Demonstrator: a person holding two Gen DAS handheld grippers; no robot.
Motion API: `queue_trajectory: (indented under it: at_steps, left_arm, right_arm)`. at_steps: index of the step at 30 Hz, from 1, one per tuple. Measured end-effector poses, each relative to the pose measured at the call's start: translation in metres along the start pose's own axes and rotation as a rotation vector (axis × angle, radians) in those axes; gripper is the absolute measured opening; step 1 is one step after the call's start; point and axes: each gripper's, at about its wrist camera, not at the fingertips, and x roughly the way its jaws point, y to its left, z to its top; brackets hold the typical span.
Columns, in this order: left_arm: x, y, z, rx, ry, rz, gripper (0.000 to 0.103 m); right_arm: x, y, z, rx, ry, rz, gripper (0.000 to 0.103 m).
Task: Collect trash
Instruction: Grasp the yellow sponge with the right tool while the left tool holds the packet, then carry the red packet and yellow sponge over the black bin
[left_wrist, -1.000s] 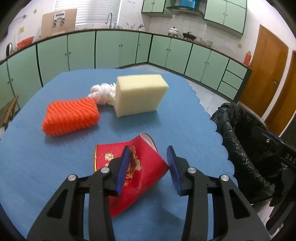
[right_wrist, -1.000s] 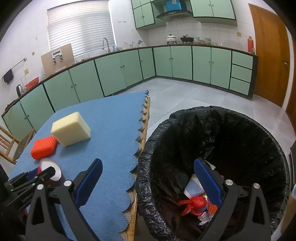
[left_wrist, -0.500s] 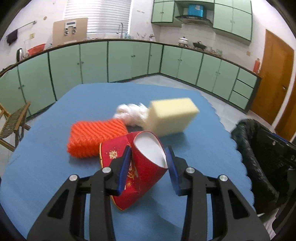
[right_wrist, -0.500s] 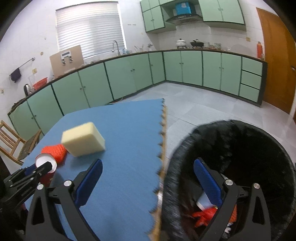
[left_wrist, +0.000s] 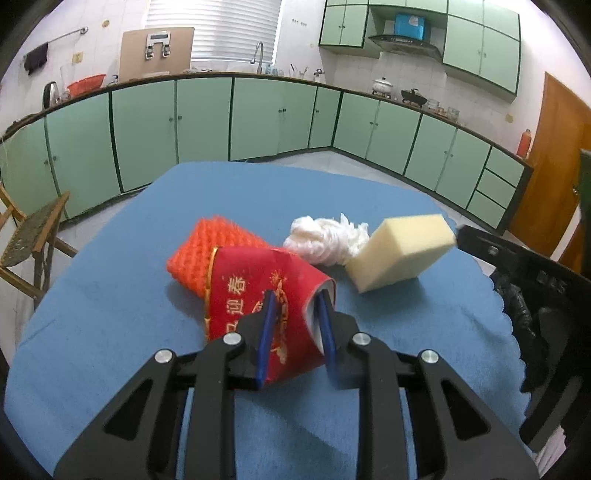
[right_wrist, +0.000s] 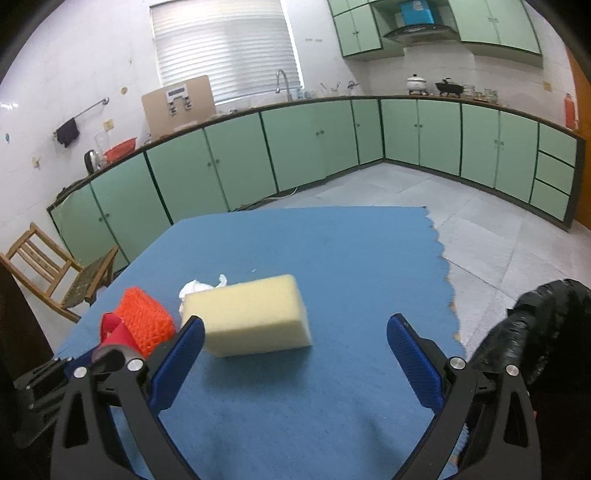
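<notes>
My left gripper (left_wrist: 295, 325) is shut on the wall of a red paper cup (left_wrist: 255, 291), one finger outside and one inside its mouth, and holds it just above the blue table (left_wrist: 110, 332). The cup also shows in the right wrist view (right_wrist: 116, 332). Behind it lie an orange mesh pad (left_wrist: 214, 240), a white crumpled tissue (left_wrist: 325, 240) and a yellow sponge block (left_wrist: 399, 251). My right gripper (right_wrist: 295, 354) is open and empty, with the sponge (right_wrist: 255, 321) just ahead between its fingers. The black-lined trash bin (right_wrist: 546, 332) stands at the table's right edge.
A wooden chair (right_wrist: 55, 273) stands to the left of the table. Green kitchen cabinets (right_wrist: 295, 147) run along the far walls. The table's scalloped right edge (right_wrist: 447, 280) borders tiled floor. The right gripper's body (left_wrist: 517, 266) shows at the right in the left wrist view.
My left gripper closed on the red cup and lifted and tilted it. My right gripper swung left from over the bin to the table, towards the sponge.
</notes>
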Motion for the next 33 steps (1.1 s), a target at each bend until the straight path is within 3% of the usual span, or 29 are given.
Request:
queue_trajectory:
  at_steps: [14,16,20,22,27,33]
  left_arm:
    - [-0.003,0.004,-0.005,-0.020,-0.025,-0.036,0.018]
    - [-0.002,0.003,-0.005,-0.015,-0.024,-0.034,0.018]
    - [-0.001,0.001,-0.005,-0.012,-0.019,-0.037,0.018]
    - [-0.001,0.000,-0.006,-0.012,-0.020,-0.036,0.018]
    - [-0.004,-0.002,-0.005,-0.013,-0.023,-0.040,0.018]
    - [-0.008,-0.009,-0.002,0.003,-0.030,-0.053,0.017]
  right_arm:
    - [0.029,0.011,0.005,-0.022,0.050,0.024,0.097]
    - [0.030,0.011,0.007,-0.015,0.051,0.046,0.090]
    - [0.032,0.010,0.009,-0.001,0.069,0.123,0.065]
    - [0.029,0.013,0.008,-0.021,0.075,0.123,0.062]
    - [0.014,0.011,0.003,-0.030,0.061,0.142,0.036]
    - [-0.003,0.014,0.002,-0.073,0.050,0.159,0.025]
